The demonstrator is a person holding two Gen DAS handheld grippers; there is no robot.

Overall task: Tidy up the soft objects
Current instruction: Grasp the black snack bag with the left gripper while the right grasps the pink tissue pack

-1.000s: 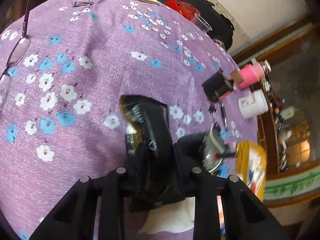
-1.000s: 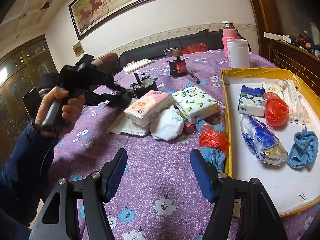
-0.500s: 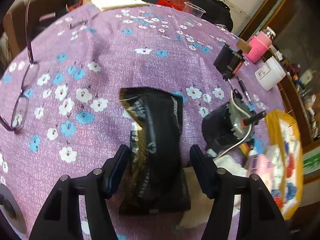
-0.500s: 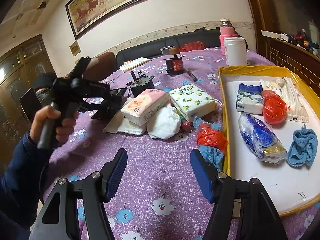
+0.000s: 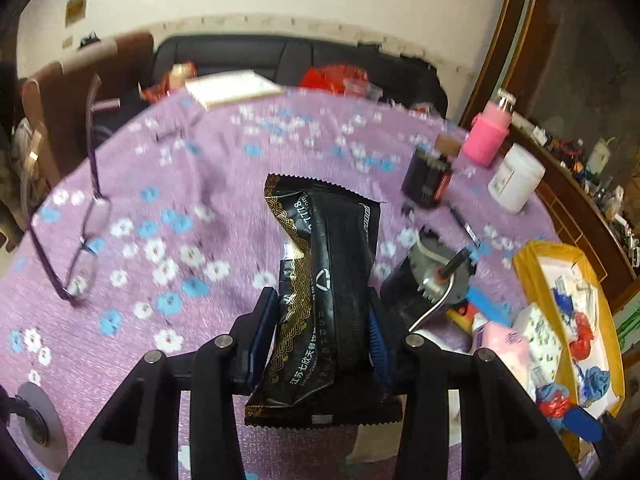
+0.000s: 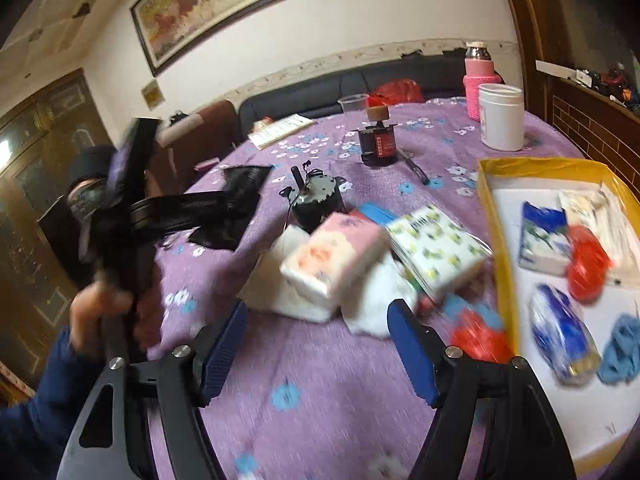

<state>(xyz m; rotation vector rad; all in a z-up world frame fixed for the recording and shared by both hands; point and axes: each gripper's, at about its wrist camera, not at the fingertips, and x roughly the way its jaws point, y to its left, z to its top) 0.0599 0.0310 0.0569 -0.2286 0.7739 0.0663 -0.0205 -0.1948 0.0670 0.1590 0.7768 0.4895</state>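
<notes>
Between the left gripper's [image 5: 322, 332] blue pads, a black foil packet [image 5: 324, 300] is being lifted off the purple tablecloth [image 5: 160, 240]; the jaws, having just been closing, are pinching it. Beyond the right gripper [image 6: 316, 344], spread wide and empty, tissue packs [image 6: 336, 260] are waiting beside the yellow tray [image 6: 500, 240], probably its destination.

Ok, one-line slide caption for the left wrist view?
Left tongs grip a black foil packet above the purple floral tablecloth.
</notes>
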